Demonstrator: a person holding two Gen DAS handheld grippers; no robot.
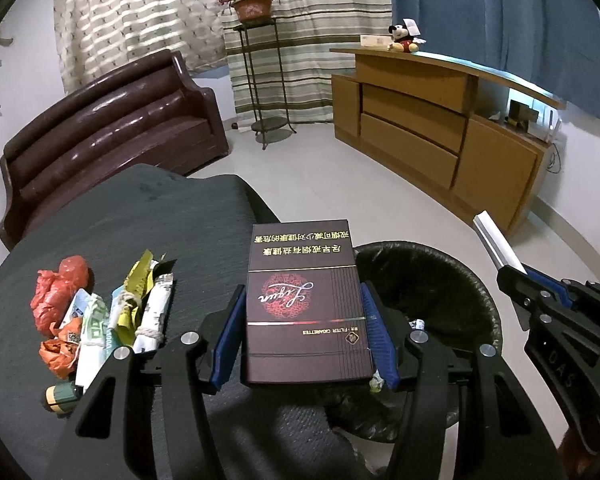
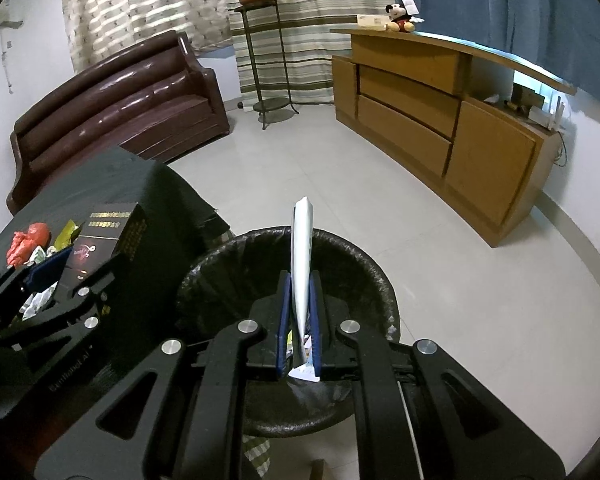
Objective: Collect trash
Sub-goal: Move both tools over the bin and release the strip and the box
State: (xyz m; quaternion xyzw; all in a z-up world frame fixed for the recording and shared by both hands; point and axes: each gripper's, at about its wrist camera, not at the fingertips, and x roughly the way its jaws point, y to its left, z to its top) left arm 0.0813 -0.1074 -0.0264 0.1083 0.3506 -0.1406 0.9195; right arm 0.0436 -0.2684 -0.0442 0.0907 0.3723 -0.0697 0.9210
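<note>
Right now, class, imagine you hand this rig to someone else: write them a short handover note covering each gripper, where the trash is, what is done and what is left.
Left gripper: shut on the cigarette box, at the table edge beside the bin.
Right gripper: shut on a flat white wrapper, held upright over the bin.
Bin: black-lined, on the floor beside the table; a few scraps already lie inside.
Done: two pieces picked up, neither dropped yet.
Left: release both into the bin, then fetch the pile on the dark table: red plastic bag, wrappers, and a small green item at the near edge.
</note>
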